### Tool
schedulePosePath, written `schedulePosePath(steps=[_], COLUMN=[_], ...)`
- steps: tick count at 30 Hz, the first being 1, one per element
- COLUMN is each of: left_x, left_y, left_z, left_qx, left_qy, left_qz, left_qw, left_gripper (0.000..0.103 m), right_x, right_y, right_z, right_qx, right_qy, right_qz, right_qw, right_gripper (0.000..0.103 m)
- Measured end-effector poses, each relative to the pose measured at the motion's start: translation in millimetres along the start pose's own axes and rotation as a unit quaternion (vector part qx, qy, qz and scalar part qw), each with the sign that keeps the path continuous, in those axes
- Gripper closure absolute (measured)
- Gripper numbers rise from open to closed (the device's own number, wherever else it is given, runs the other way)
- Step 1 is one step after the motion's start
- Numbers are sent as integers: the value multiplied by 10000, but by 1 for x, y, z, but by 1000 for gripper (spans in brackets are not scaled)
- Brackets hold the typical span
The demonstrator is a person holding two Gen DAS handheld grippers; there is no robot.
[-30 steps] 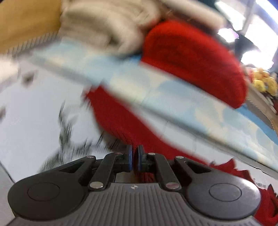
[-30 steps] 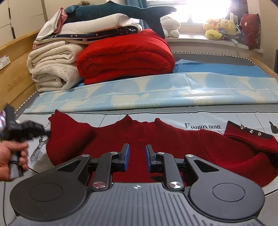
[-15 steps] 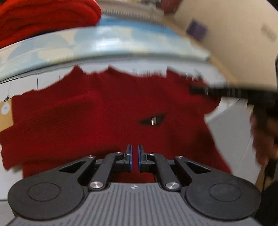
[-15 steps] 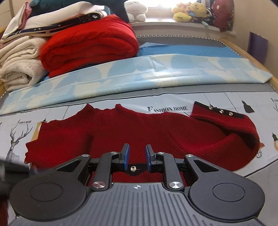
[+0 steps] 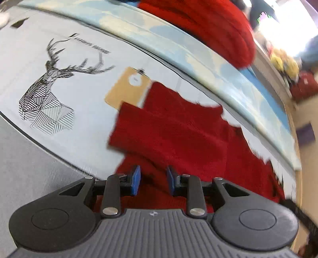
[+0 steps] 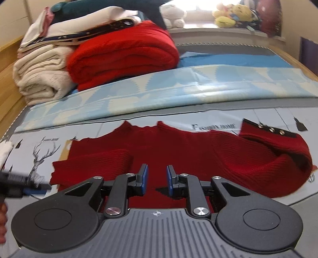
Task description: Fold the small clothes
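Red sweater (image 6: 178, 154) lies flat on the bed's printed sheet (image 6: 218, 117), left sleeve folded in, both left gripper (image 5: 153, 179) and right gripper (image 6: 155, 179) apart and empty above its hem; soft, floppy knit, so I'd pinch the right cuff (image 6: 268, 131).

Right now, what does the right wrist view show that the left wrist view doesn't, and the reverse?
Only the right wrist view shows the buttoned cuff, the cream blankets and the white plush toy. Only the left wrist view shows the tan tag print in full. Both share the red sweater, the deer print, the folded red blanket, and open tongs.
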State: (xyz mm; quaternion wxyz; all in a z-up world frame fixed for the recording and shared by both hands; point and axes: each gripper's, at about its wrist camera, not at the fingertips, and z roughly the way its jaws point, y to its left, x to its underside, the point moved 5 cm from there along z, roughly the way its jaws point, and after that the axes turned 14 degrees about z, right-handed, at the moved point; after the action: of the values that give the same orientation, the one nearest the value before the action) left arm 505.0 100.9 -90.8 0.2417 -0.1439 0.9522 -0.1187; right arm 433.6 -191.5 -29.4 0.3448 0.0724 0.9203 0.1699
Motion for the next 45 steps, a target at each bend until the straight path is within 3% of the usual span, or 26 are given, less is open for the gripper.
schedulePosePath(steps=[2,6,14,16,17,18,20,21,25,28,31,33,36,38,41,43,44,45], left_x=[-5,1,-13,-15,-16,-17,-23,-27,-40,-41,-36,-28,-23,-20,-20,-21,-23,-26], left_y=[11,34,37,35,35,33,24,15,-37,-60,-36,-5,25,33,40,42,41,40], left_z=[12,26,32,33,33,32,23,17,-13,-21,1,16,30,36,42,46,46,42], left_qx=[-79,257,308,165,12,-146,-255,-162,843,1063,448,224,172,193,153,178,169,110], left_qy=[87,230,-67,-59,-74,-120,-331,-447,-882,-890,-435,-171,81,159,188,112,37,-88], left_qz=[-198,-849,-1157,-1044,-954,-833,-552,-422,187,543,68,-665,-1305,-1385,-1465,-1504,-1464,-1376], left_qw=[9997,9958,9928,9944,9954,9963,9976,9980,9924,9889,9980,9974,9913,9900,9889,9884,9891,9904], left_gripper=[72,72,71,77,94,103,103,103,103,103,91,65,61,55,55,63,79,90], right_x=[3,8,32,38,40,42,45,47,54,60,64,65,66,66,66,66,66,67], right_y=[7,19,62,71,75,78,84,86,89,90,90,91,92,91,92,92,92,93], right_z=[1,5,15,17,18,18,18,19,23,27,29,29,29,30,31,31,31,31], right_qx=[-24,-141,-579,-650,-695,-731,-778,-788,-768,-715,-664,-666,-651,-658,-679,-711,-738,-761], right_qy=[-25,6,190,237,258,273,283,290,381,438,470,488,473,478,484,483,480,477], right_qz=[-152,-321,-1307,-1532,-1611,-1667,-1792,-1861,-2104,-2266,-2329,-2356,-2430,-2409,-2391,-2390,-2399,-2422], right_qw=[9999,9994,9895,9858,9842,9829,9803,9789,9739,9704,9691,9683,9667,9671,9674,9672,9668,9661], right_gripper=[82,82,82,82,81,80,78,76,73,70,69,69,67,67,67,67,67,66])
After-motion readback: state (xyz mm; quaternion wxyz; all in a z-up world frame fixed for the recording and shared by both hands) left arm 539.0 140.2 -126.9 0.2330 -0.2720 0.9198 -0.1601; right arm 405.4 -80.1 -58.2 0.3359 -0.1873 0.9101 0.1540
